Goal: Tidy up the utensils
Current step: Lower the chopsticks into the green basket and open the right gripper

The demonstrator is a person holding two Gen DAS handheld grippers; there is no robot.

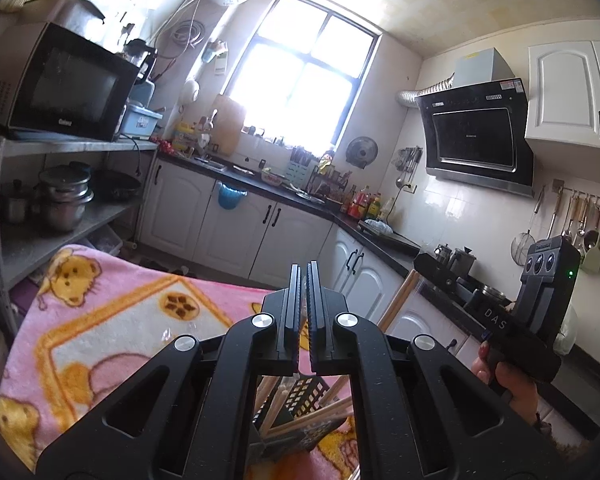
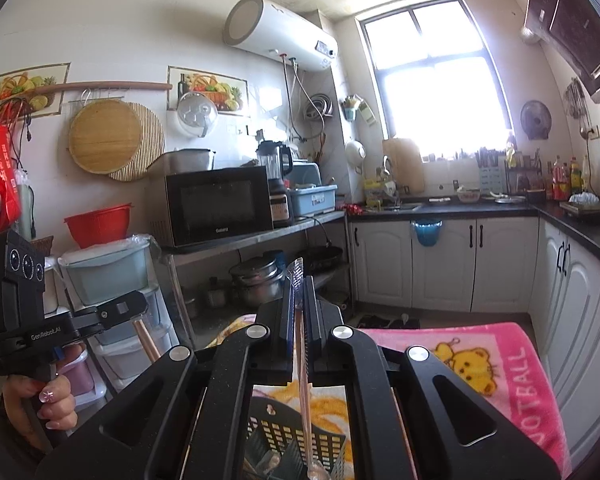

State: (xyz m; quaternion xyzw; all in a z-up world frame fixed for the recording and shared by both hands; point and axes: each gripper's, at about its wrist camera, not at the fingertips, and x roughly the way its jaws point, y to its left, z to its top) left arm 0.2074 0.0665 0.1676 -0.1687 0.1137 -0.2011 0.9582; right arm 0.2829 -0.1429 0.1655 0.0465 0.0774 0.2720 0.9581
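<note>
Clear plastic spoon (image 2: 302, 360) pinched in right gripper (image 2: 300, 280) above black basket (image 2: 292, 436); light, slippery, brittle, grip mid-handle. Left gripper (image 1: 305, 268) jaws nearly closed, empty.

Pink cartoon-bear blanket (image 1: 112, 320) covers surface; black perforated basket (image 2: 288, 440) on it.

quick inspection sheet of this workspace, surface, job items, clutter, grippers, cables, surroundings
surface: pink cartoon blanket covers the work surface.
job's things: black perforated utensil basket below both grippers, wooden chopsticks in it; clear plastic spoon hangs handle-up over it.
clutter: nothing seen on the blanket besides the basket.
grippers: left gripper shut, nothing visible between its fingers; right gripper shut on the spoon handle.
cables: coiled hose on the wall by the water heater.
surroundings: kitchen; microwave on a metal shelf, window, range hood.
</note>
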